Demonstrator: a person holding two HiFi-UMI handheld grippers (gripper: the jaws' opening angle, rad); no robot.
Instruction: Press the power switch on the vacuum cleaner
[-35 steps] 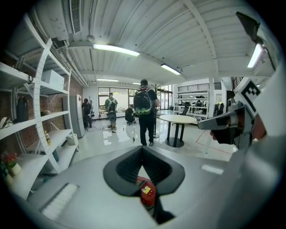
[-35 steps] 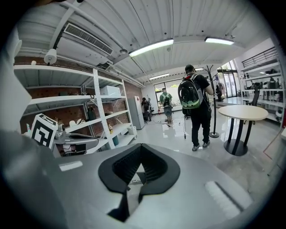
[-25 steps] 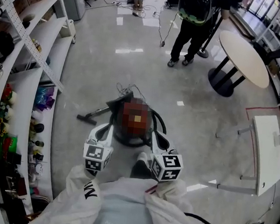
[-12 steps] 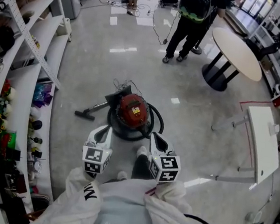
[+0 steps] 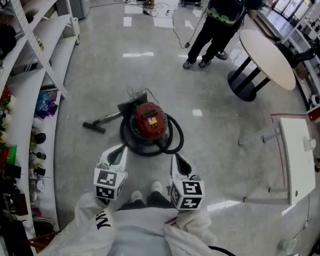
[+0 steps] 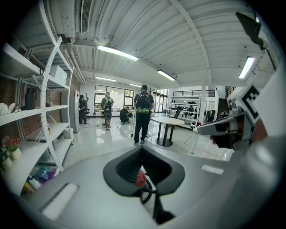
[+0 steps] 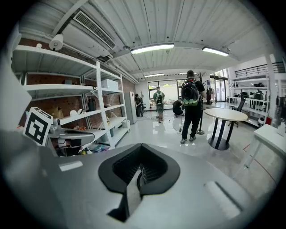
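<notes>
**Status**

1. Left gripper (image 5: 123,147): jaws are brought together, nothing between them.
2. Right gripper (image 5: 175,156): jaws are brought together, nothing between them.
3. Both grippers are held side by side, tips pointing forward and down.

**Location of the work item**

The vacuum cleaner (image 5: 148,122) stands on the floor (image 5: 216,142) just ahead of the 2 tips, roughly centred between them, and apart from both. It is a red canister with a black hose (image 5: 173,141) coiled round its base. A floor nozzle (image 5: 94,126) lies ahead and to the left of the left gripper. A small pale mark shows on top of the canister. It is too small to confirm as the power switch.

**Stage**

No tip touches the canister. This fits either a switch awaiting a press or one already pressed. No view shows whether the machine runs.

**Requirements for a clean press (judgement)**

- Identify the switch at closer range before any contact.
- Use 1 gripper only. Closed jaws give a single blunt tip.
- Come down from above the canister top, not across the hose coil on the right gripper's side.
- Push straight along the switch travel. A slanted push may slide the canister on the smooth floor.
- Keep the second gripper away from the hose and nozzle.
</notes>
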